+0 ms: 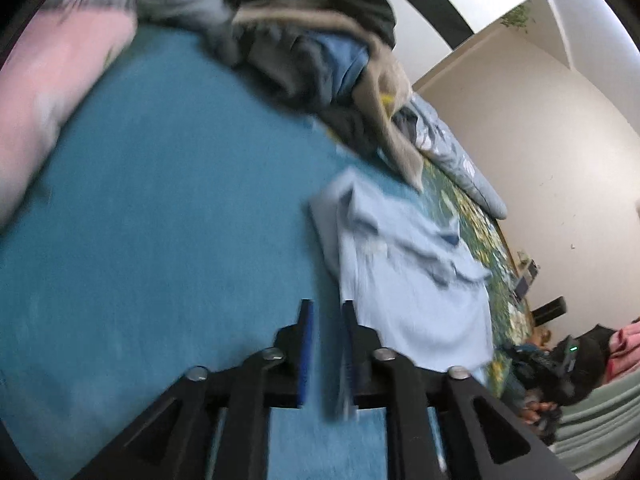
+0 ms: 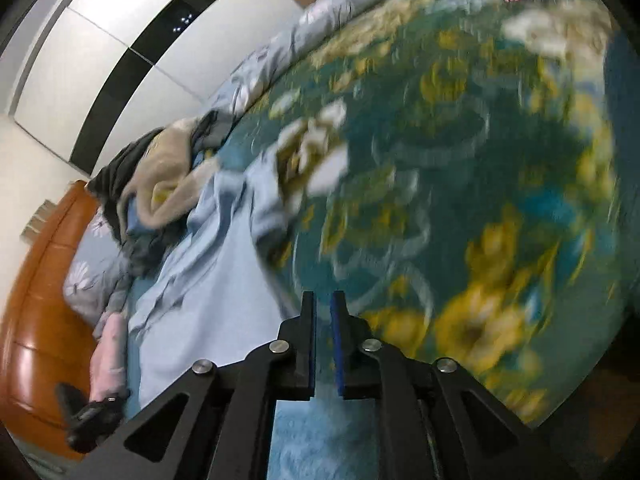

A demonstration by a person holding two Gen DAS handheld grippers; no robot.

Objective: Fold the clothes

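A light blue garment [image 1: 412, 276] lies crumpled on the teal bed cover [image 1: 168, 200], just right of my left gripper [image 1: 326, 308]. The left gripper's jaws stand a narrow gap apart with nothing clearly between them. The garment also shows in the right wrist view [image 2: 208, 280], spread to the left of my right gripper [image 2: 322, 300]. The right gripper's jaws are nearly together and hold nothing. It hovers over the floral blanket [image 2: 460, 184]. Both views are blurred.
A pile of mixed clothes [image 1: 320, 40], dark, beige and blue, sits at the far side; it also shows in the right wrist view [image 2: 160, 184]. A pink item [image 1: 48, 96] lies at left. An orange wooden headboard [image 2: 36, 300] and a pale floral pillow [image 2: 88, 280] stand left.
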